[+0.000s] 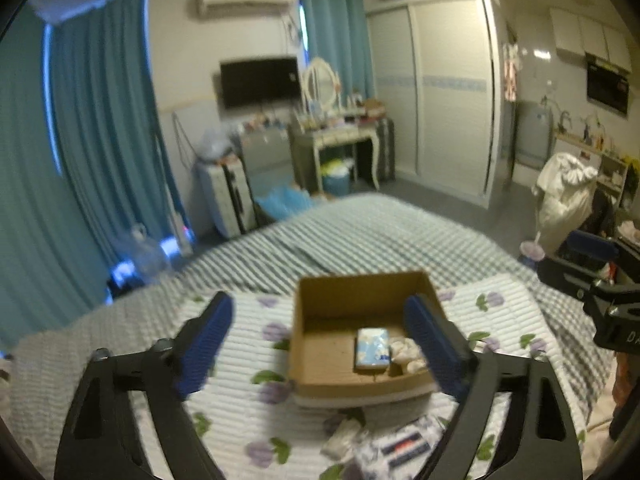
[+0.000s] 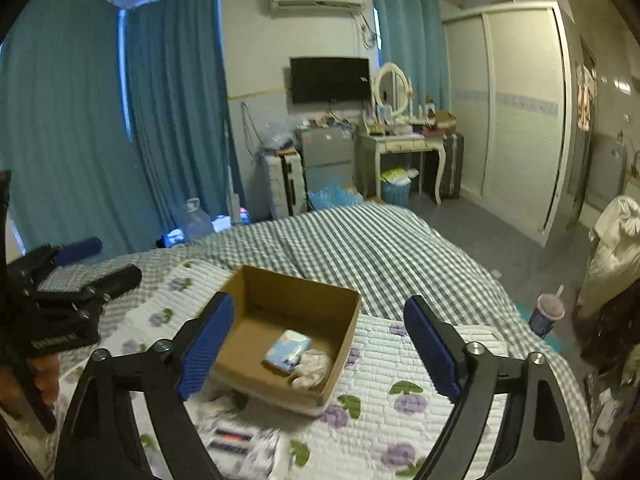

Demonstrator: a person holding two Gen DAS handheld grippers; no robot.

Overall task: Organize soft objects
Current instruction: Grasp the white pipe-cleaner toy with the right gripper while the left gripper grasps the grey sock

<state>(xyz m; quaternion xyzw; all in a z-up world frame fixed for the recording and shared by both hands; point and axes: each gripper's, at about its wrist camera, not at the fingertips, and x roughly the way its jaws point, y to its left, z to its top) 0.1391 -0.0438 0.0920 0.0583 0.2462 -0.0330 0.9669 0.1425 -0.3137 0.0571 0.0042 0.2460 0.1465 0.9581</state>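
1. Cardboard box [image 2: 288, 320] sits on quilt [image 2: 400, 420], which lies on bed [image 2: 380, 248].
2. In box: tissue pack [image 2: 287, 350] w/ crumpled cloth [image 2: 314, 368] touching its right side, both near front-right corner.
3. Loose packets [image 2: 236, 440] on quilt in front of box.
4. Dresser [image 2: 404, 144] & wardrobe [image 2: 516, 112] beyond bed's far end; curtains [image 2: 80, 120] to left.

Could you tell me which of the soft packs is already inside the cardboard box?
The light blue tissue pack, lying flat on the box floor beside a white bundle. The striped pack lies outside on the quilt.
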